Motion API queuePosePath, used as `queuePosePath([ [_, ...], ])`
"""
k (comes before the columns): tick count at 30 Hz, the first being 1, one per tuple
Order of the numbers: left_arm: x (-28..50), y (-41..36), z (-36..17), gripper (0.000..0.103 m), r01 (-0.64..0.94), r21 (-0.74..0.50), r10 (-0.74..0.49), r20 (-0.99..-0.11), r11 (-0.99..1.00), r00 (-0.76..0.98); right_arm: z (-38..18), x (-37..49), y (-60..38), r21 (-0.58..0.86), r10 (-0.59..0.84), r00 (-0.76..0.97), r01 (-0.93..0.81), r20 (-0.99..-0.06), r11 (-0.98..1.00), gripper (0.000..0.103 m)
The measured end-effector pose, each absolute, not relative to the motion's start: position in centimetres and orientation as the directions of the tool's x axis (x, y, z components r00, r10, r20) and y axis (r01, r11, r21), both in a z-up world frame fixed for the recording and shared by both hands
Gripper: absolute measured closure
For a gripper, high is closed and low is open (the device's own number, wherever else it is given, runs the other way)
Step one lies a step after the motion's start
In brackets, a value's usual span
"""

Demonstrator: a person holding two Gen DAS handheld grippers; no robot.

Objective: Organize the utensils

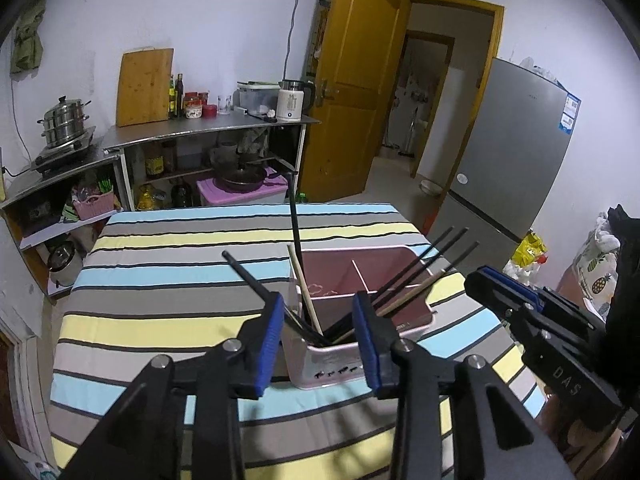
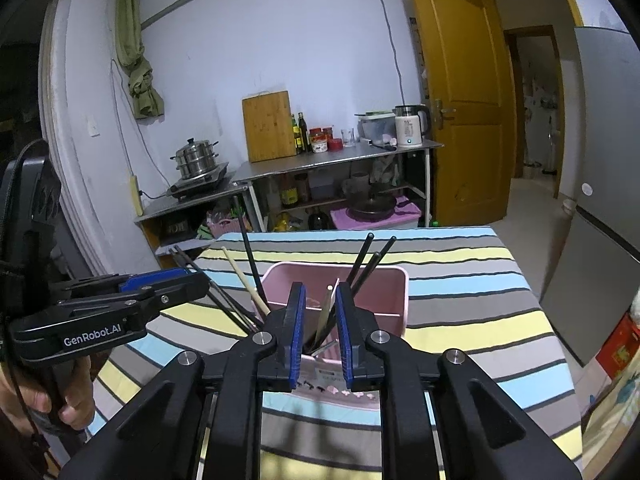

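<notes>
A pink divided utensil bin [image 1: 404,320] [image 2: 396,284] stands on the striped tablecloth. Its near compartment holds several black chopsticks [image 1: 424,268] [image 2: 362,260] and a few wooden ones [image 1: 306,292] [image 2: 244,276], leaning outward. My left gripper [image 1: 318,312] is open, its blue-padded fingers either side of the bin's near compartment, holding nothing. My right gripper [image 2: 320,312] is open with a narrower gap, above the same compartment; a pale wooden chopstick [image 2: 326,308] stands between its fingers, untouched. The right gripper also shows in the left wrist view [image 1: 520,300], the left one in the right wrist view [image 2: 160,292].
The table [image 1: 168,280] is covered in a blue, yellow and grey striped cloth. Behind it are steel shelves [image 1: 208,132] with a steamer pot, cutting board, bottles and kettle. An open wooden door [image 1: 352,80] and a grey fridge [image 1: 516,148] stand to the right.
</notes>
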State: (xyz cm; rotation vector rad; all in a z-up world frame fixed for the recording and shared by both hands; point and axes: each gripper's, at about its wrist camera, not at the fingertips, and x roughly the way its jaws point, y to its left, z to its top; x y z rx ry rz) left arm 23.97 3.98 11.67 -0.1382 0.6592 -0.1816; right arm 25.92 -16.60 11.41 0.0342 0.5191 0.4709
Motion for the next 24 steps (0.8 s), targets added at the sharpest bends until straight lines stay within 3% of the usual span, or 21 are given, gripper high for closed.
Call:
queuePosePath([
  [5, 21.1, 4.0, 11.9, 0.057, 0.132, -0.177, -0.21, -0.566, 0.975, 0.797, 11.8, 23.7, -17.5, 0.154, 0.443, 0.772, -0.422, -0.455, 0.893, 0.079],
  [24, 10.8, 2.6, 8.3, 0.054, 0.101, -0.167, -0.174, -0.517, 0.981, 0.838, 8.7, 13.5, -19.5, 0.104, 0.399, 0.797, -0.397, -0.454, 0.912, 0.079],
])
